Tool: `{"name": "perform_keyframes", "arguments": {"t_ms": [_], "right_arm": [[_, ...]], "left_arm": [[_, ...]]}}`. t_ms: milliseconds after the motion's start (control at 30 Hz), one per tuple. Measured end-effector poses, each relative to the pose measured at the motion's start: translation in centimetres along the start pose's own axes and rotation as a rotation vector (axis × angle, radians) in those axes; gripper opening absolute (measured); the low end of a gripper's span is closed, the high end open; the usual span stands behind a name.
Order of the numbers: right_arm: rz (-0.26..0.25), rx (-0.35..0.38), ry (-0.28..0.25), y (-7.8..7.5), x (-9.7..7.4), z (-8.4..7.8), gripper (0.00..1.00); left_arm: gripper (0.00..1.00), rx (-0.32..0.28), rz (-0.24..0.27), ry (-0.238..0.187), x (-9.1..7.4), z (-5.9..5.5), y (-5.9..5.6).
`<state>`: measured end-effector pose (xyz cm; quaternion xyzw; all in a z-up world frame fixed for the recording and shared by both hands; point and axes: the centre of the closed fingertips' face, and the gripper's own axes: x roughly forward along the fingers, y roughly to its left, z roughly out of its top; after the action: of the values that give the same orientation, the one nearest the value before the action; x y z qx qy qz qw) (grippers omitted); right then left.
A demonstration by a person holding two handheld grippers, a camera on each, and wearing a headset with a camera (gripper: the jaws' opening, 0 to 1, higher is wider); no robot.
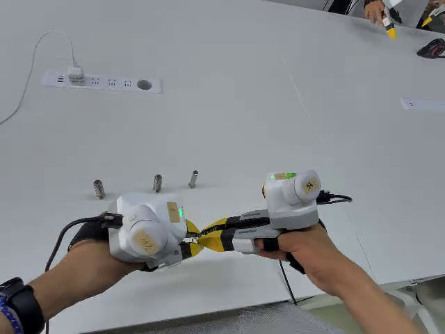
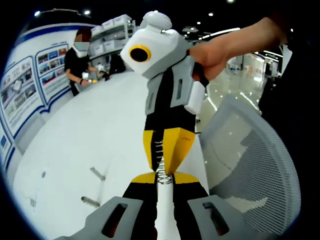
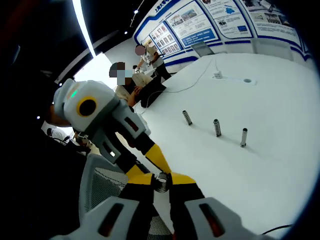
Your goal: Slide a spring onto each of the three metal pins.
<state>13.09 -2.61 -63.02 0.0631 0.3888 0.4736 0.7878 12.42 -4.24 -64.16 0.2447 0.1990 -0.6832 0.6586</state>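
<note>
Left gripper and right gripper meet tip to tip, both clamped on one spring. Beyond, we log left pin and middle pin sprung, right pin bare.

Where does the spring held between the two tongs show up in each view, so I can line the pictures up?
Head view: the spring is low centre, tiny, where both yellow tongs meet.
Left gripper view: centre, running lengthwise between the facing tongs.
Right gripper view: low centre, end-on at the tong tips.
Shared landmark: the pins standing on the white table.
</note>
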Motion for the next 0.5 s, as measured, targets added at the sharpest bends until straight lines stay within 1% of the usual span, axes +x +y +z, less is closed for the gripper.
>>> {"name": "perform_keyframes", "arguments": {"t_ms": [100, 133, 233, 333, 500], "right_arm": [[0.009, -0.065, 0.048, 0.3, -0.3, -0.1, 0.13], [0.008, -0.098, 0.071, 0.3, -0.4, -0.2, 0.13], [0.011, -0.171, 0.116, 0.6, -0.6, -0.2, 0.13], [0.011, -0.221, 0.128, 0.7, -0.8, 0.1, 0.13], [0.018, -0.285, 0.145, 1.1, -1.1, 0.7, 0.13]], "left_arm": [[0.1, 0.009, -0.017, -0.015, 0.0, 0.4, -0.2], [0.1, 0.012, -0.024, -0.019, 0.0, 0.4, -0.2], [0.1, 0.022, -0.036, -0.025, 0.0, 0.7, -0.3], [0.1, 0.035, -0.046, -0.03, -0.1, 1.0, -0.4], [0.1, 0.032, -0.053, -0.047, -0.5, 1.6, -0.1]]}}
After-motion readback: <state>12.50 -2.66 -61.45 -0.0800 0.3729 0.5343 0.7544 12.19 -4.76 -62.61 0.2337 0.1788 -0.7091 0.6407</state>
